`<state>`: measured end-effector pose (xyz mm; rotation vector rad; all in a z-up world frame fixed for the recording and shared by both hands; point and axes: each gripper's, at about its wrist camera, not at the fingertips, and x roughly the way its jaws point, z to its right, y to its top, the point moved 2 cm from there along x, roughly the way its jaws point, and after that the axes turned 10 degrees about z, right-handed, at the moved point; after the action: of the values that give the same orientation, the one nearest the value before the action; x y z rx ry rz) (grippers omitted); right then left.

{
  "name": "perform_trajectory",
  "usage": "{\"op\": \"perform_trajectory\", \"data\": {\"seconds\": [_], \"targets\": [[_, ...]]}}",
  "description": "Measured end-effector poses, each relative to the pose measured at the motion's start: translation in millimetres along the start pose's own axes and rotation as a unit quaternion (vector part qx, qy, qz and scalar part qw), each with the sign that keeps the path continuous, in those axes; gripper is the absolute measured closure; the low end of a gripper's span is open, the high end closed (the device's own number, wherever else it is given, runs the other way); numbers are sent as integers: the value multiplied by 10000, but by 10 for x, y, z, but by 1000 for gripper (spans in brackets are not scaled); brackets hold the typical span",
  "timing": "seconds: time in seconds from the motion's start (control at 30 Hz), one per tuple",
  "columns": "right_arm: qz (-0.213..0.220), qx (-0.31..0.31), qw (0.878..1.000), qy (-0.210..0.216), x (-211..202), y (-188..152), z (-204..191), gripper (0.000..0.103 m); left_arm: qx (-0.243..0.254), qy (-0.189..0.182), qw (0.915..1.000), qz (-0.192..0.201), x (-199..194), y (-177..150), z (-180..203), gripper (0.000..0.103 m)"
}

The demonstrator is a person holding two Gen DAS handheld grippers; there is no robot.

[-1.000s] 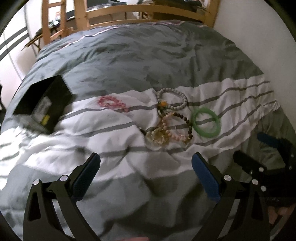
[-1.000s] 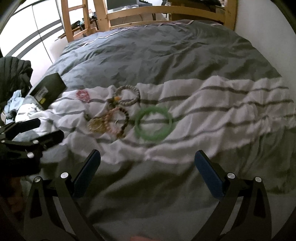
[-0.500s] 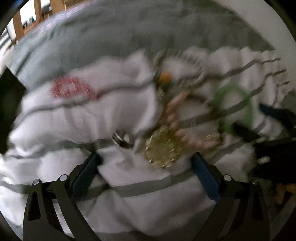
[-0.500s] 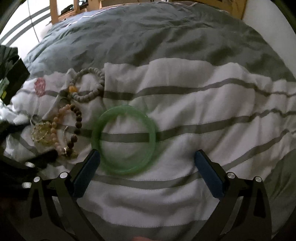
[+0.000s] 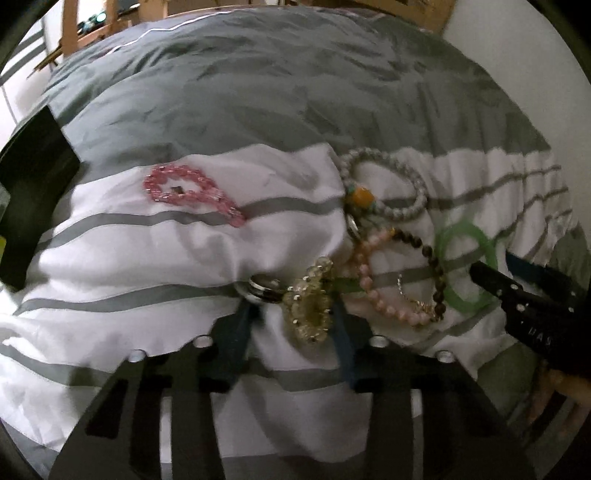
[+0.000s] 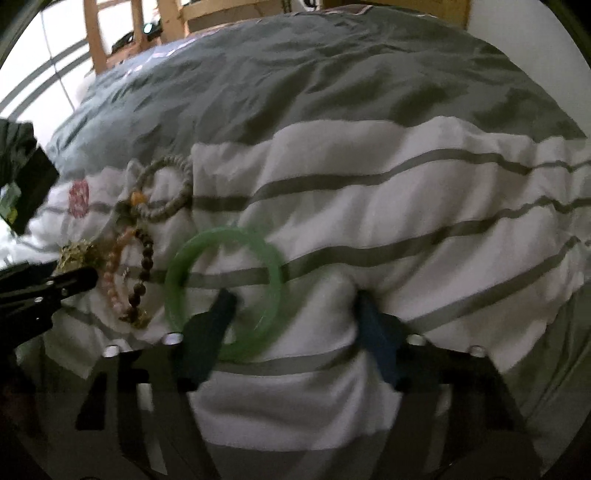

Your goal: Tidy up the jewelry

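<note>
Jewelry lies on a striped duvet. My left gripper [image 5: 295, 325] is low over the bed, its jaws narrowed around a yellow crystal bracelet [image 5: 308, 306], beside a silver ring [image 5: 263, 288]. A pink bead bracelet [image 5: 384, 284], dark bead bracelet [image 5: 432, 266], grey bead bracelet [image 5: 384, 184] and pink crystal bracelet [image 5: 188, 192] lie nearby. My right gripper [image 6: 295, 325] is open, its left finger [image 6: 210, 332] inside the green bangle [image 6: 225, 288], its right finger outside it. The bangle also shows in the left wrist view [image 5: 465, 269].
A black box [image 5: 29, 192] stands at the duvet's left edge, also in the right wrist view [image 6: 26, 184]. A wooden bed frame [image 6: 136, 33] runs along the far side. A white wall [image 5: 517, 48] is at the right.
Both grippers have come down close to the duvet. The left jaws have narrowed around the yellow crystal bracelet. The right jaws have narrowed over the green bangle's near rim.
</note>
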<state>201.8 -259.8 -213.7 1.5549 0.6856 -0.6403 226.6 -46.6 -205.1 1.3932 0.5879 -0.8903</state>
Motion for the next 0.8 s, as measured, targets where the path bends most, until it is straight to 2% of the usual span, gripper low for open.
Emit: {"op": "perform_trajectory", "data": {"seconds": [0.17, 0.3, 0.37, 0.5, 0.63, 0.8], "targets": [[266, 265, 9993, 84, -76, 81, 81, 68, -195, -3, 9995, 248, -136, 25, -85, 86], [490, 251, 9983, 168, -151, 127, 74, 80, -350, -99, 9980, 517, -199, 55, -125, 89], [664, 224, 9973, 226, -206, 152, 53, 94, -404, -211, 9969, 645, -256, 63, -106, 90], [942, 84, 9951, 302, -329, 179, -5, 94, -398, -370, 9949, 854, -386, 53, -92, 90], [1041, 165, 9940, 304, -341, 208, 4, 94, -404, -505, 9928, 1008, -461, 90, -74, 90], [1118, 316, 9927, 317, -386, 195, 79, 94, -187, -483, 9893, 1365, -675, 68, 25, 90]]}}
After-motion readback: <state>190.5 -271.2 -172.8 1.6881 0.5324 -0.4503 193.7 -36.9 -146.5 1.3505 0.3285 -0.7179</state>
